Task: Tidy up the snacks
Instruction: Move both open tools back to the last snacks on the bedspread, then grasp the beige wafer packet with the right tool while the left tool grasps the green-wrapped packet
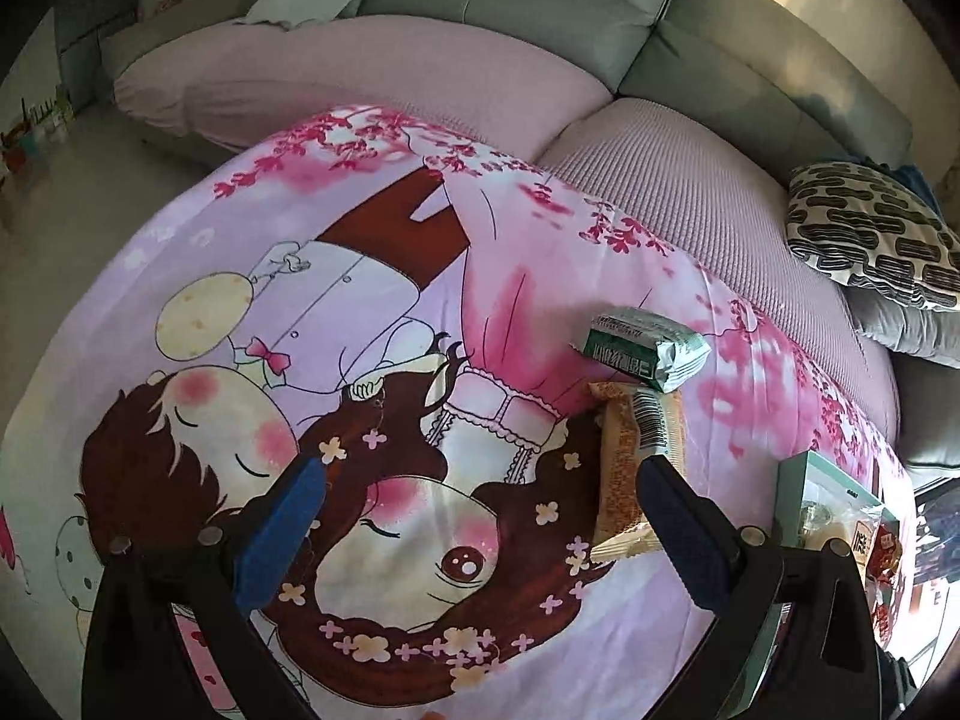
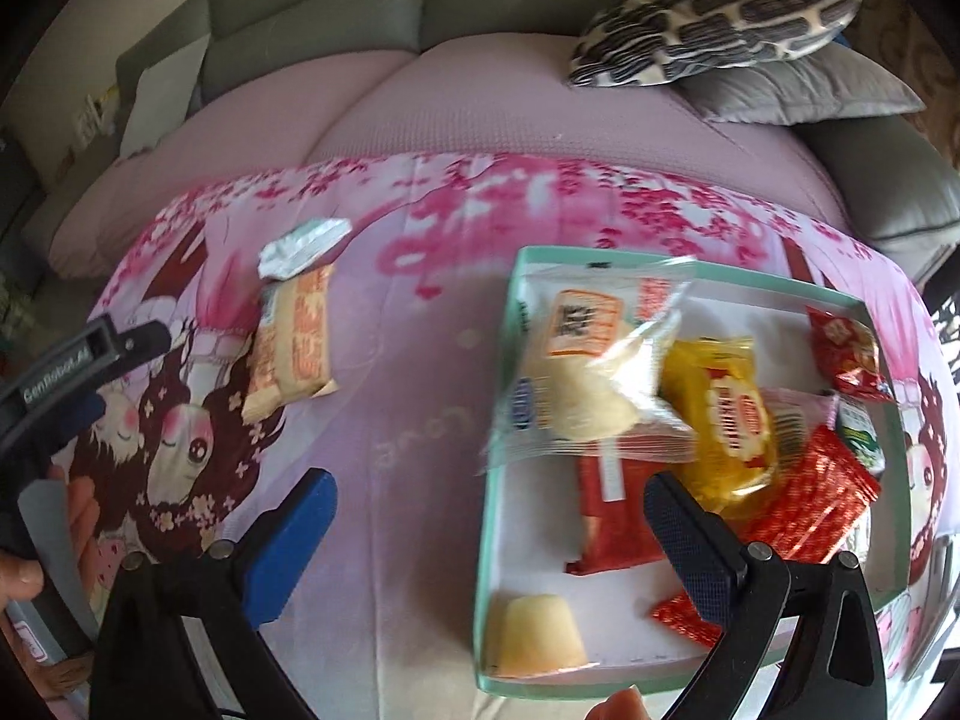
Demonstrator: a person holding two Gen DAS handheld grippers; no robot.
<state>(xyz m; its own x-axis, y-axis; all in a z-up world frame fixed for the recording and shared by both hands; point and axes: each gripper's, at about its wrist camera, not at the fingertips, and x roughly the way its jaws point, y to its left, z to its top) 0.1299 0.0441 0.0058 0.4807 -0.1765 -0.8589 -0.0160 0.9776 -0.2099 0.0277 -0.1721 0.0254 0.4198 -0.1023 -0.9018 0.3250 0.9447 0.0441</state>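
In the left wrist view my left gripper (image 1: 480,498) is open and holds nothing, low over the pink cartoon cloth. Its right finger (image 1: 678,522) touches or overlaps an orange snack packet (image 1: 630,462) lying flat. A green packet (image 1: 645,351) lies just beyond it. My right gripper (image 2: 492,516) is open over the left wall of a pale green box (image 2: 540,684). A clear bun packet (image 2: 594,372) looks blurred above the box's far left part, free of the fingers. Inside lie a yellow packet (image 2: 729,420), red packets (image 2: 618,516) and a jelly cup (image 2: 540,636).
The cloth (image 1: 540,276) covers a table in front of a pink-covered sofa (image 1: 690,192) with a patterned cushion (image 1: 870,228). The box (image 1: 828,510) shows at the right edge. A hand (image 2: 18,576) grips the left gripper (image 2: 120,372) at the left of the right wrist view.
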